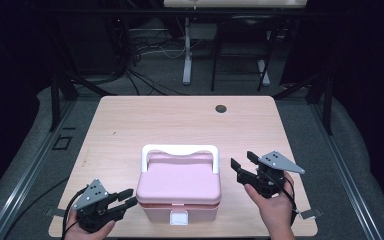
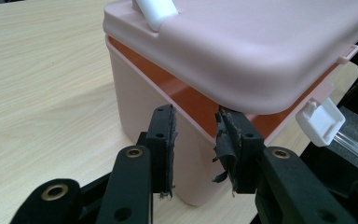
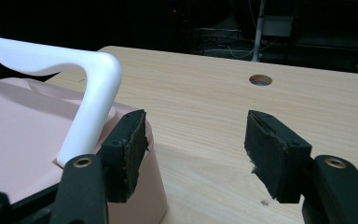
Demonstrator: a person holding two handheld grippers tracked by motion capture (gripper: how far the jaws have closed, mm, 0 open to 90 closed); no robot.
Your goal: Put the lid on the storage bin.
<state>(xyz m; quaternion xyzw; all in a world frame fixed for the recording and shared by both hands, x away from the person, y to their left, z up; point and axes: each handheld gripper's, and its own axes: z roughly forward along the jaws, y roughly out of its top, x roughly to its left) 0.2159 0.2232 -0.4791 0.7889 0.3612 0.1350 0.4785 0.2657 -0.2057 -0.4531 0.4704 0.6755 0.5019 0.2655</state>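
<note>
left gripper (image 1: 128,197) jaws parted at pink box (image 1: 179,187) corner, right gripper (image 1: 243,162) jaws wide, gripping nothing

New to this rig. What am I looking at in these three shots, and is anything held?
No robot arm here: a person holds a black two-jaw gripper in each hand. The high view looks down on a light wooden table; the left gripper is at bottom left, the right gripper at the right. The other two pictures come from cameras riding on each gripper, looking along its jaws.

On the table stands a pink plastic box with a white carry handle and a white front latch. In the left gripper view its lid sits slightly raised above the base, showing an orange gap, with the open jaws close against that corner. The right gripper's jaws are open beside the handle. Nothing is held.
</note>
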